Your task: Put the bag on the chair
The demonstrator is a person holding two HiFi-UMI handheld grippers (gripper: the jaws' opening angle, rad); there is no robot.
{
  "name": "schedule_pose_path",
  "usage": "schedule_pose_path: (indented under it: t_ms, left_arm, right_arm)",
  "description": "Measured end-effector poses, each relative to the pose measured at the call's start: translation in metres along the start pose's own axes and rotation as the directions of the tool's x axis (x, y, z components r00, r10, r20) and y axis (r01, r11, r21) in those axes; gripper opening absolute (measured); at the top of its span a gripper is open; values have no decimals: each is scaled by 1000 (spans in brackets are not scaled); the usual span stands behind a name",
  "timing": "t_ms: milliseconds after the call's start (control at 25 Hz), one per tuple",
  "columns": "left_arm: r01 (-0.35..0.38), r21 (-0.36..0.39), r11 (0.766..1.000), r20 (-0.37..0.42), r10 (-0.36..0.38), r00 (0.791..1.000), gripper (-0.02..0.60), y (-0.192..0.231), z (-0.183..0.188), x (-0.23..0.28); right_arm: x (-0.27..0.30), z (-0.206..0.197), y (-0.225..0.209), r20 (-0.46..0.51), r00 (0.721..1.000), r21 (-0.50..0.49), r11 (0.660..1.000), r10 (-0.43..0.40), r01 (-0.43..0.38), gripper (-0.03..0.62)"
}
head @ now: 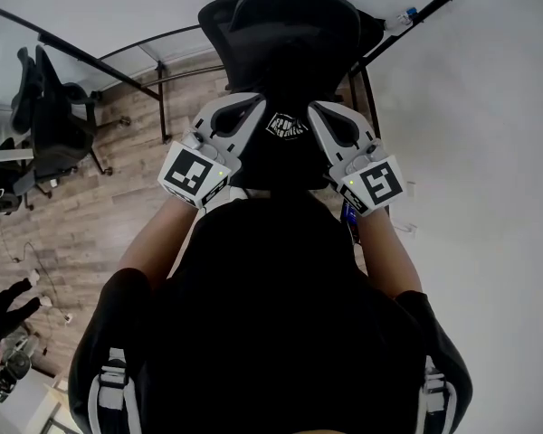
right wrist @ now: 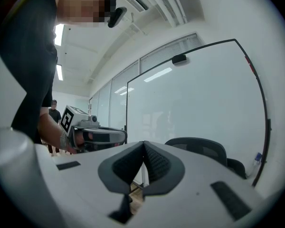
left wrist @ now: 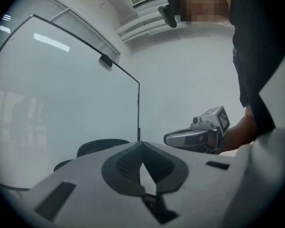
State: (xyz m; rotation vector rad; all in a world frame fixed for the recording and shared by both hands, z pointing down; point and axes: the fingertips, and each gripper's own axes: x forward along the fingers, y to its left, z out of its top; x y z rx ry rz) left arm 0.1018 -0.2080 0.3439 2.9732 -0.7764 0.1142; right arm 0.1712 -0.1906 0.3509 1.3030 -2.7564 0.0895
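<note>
Pause before black mesh office chair (head: 294, 25).
Holds grey-and-white left gripper (left wrist: 143, 161) and matching right gripper (right wrist: 143, 159) level and side by side, jaws pressed together on nothing, seemingly for want of anything to carry. Shows black soft bag with white logo (head: 287, 127) between them, apparently set on the chair already, with seat contact out of sight.
</note>
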Motion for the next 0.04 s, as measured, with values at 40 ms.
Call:
schedule_pose_path:
  t_ms: [40]
  left_arm:
    - [2,3,1000,0,-2,1000,5,-1,1,1]
  right_arm:
    - [-1,0,-1,0,1000,-1,1000,-1,1,0]
